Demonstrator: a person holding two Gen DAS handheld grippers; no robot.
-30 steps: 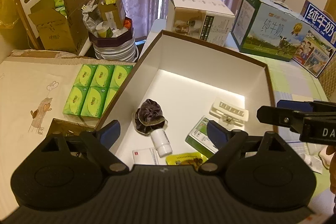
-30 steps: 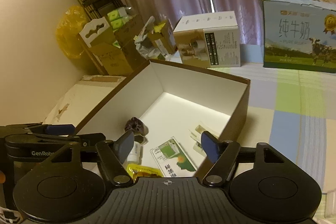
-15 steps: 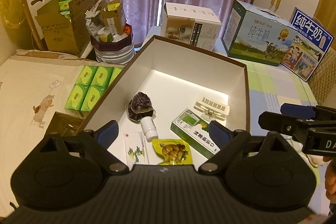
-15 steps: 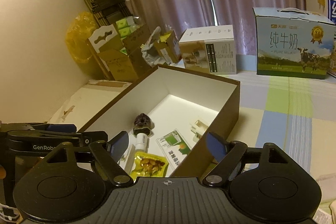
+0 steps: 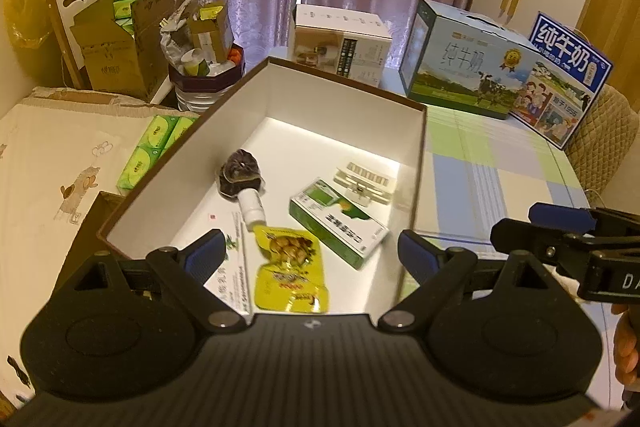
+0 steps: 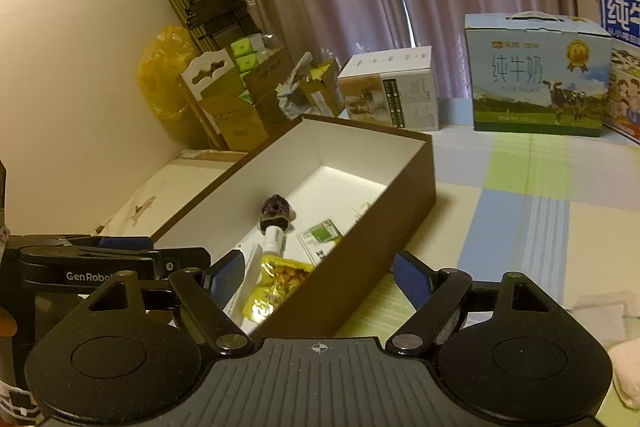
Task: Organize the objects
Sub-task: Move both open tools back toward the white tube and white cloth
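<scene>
Box [image 5: 418,163], brown card outside, white inside, sits on our checked desk [image 5: 492,163] w/ a glossy yellow pouch [image 5: 290,273], green carton [image 5: 340,223], white bottle [image 5: 253,207] & dark scrunchie [image 5: 240,173] in it. Left gripper [image 5: 310,253] and right gripper [image 6: 320,277]: both spread wide, holding nothing.
</scene>
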